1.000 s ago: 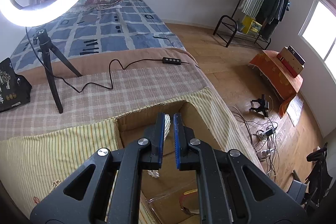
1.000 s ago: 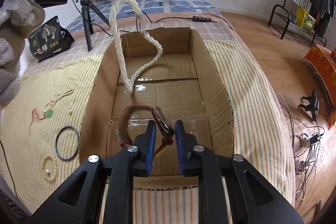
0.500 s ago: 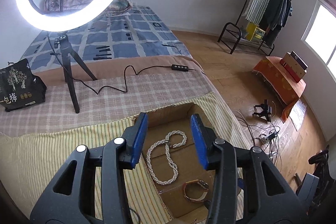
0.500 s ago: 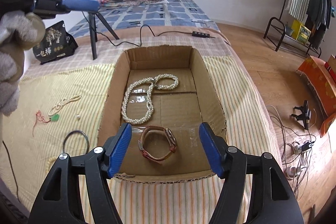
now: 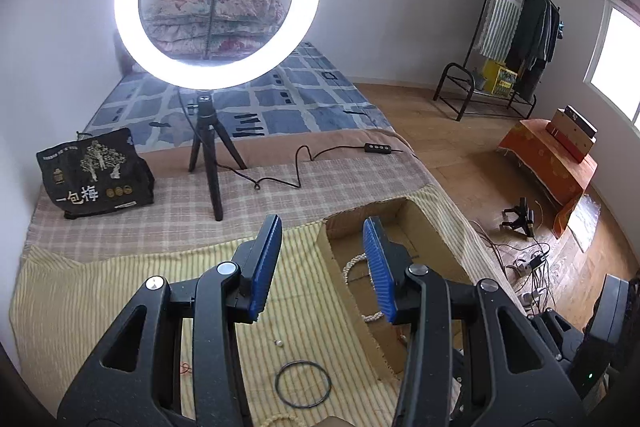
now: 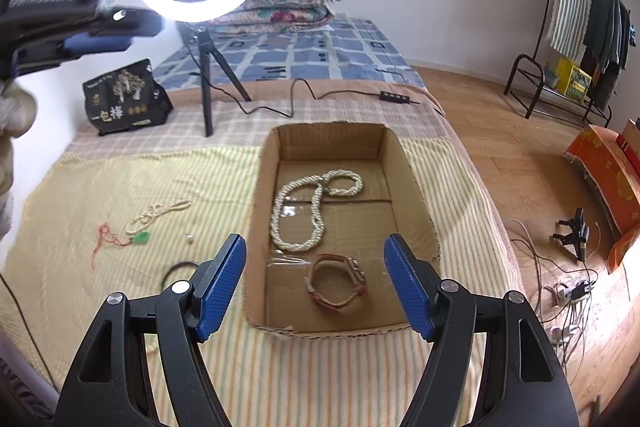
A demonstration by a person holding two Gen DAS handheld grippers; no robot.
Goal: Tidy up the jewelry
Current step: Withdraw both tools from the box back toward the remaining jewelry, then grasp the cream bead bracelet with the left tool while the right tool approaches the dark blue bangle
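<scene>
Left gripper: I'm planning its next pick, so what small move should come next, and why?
Probably bring the left gripper down toward the black ring on the striped cloth. Its jaws are open and empty, the pearl necklace and watch already lie in the cardboard box, and the ring lies nearest.

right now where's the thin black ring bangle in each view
Left wrist view: thin black ring bangle lies whole on the striped cloth, bottom centre, left of the open cardboard box.
Right wrist view: only its arc shows, lower left, behind the left blue finger.
Shared landmark: the cardboard box.
</scene>
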